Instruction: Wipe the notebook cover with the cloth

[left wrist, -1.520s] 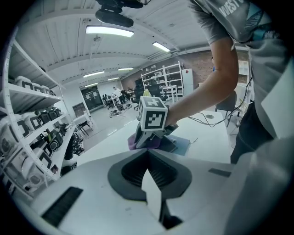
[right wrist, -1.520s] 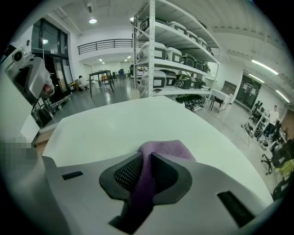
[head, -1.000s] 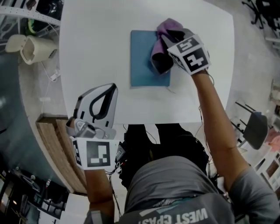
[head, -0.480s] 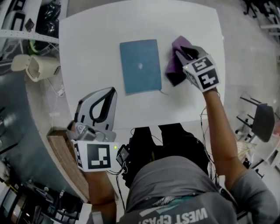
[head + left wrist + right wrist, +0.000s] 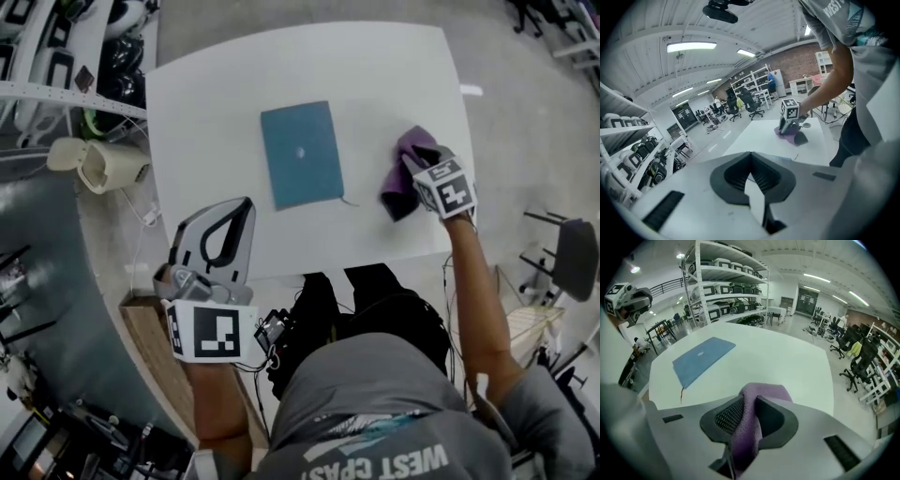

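Smooth white rectangular table (image 5: 394, 84); flat matte blue notebook (image 5: 301, 155) mid-table, pale speck on cover. Fuzzy purple cloth (image 5: 410, 150) right of it, apart, near table's edge, pinched between jaws of right gripper (image 5: 749, 401), just easing apart. Jaws of left gripper (image 5: 750, 157) together, empty.

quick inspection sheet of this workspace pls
surface: white table, only the job's things on it
job's things: blue notebook closed, flat; purple cloth right of it, off the cover
clutter: nothing seen
grippers: left gripper shut, empty, over the table's near left corner; right gripper pinches the cloth, jaws have just been opening
cables: wire on the floor left of the table
surroundings: shelves, office chairs
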Demonstrator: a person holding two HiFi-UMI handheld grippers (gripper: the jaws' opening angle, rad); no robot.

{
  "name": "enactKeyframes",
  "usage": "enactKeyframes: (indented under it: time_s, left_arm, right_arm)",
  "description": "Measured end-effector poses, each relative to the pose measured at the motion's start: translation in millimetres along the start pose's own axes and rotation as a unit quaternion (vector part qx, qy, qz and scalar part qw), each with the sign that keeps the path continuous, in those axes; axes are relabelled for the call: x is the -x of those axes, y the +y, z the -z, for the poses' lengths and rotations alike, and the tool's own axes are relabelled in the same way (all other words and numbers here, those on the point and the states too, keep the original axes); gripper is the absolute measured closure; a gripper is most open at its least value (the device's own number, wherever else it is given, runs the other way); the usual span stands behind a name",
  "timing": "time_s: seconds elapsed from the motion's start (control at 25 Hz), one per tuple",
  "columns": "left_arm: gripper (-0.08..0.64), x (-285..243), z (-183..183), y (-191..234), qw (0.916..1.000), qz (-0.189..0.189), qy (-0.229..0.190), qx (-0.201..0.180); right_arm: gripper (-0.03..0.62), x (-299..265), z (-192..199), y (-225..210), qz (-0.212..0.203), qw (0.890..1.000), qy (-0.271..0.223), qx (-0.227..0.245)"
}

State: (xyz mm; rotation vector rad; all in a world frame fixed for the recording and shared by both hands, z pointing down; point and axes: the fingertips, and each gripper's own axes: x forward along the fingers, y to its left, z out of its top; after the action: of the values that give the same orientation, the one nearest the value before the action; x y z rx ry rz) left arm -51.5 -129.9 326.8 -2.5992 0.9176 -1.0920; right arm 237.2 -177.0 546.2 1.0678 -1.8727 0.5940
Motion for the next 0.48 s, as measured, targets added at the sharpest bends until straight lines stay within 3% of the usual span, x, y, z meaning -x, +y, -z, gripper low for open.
enactKeyframes:
  time_s: [0.28,0.48]
  left_arm:
    - [0.56,32,-26,-7,0.9995,-0.007,-0.028,-0.01]
    - [0.56,57,-42,-11,0.9985,-0.018,-0.046,-0.025]
  right_arm:
    - [0.453,48,3,5,0.006,1.0,-0.022,-0.013]
    - [0.44,105,-23,6,0.023,0.996,-0.083,-0.016]
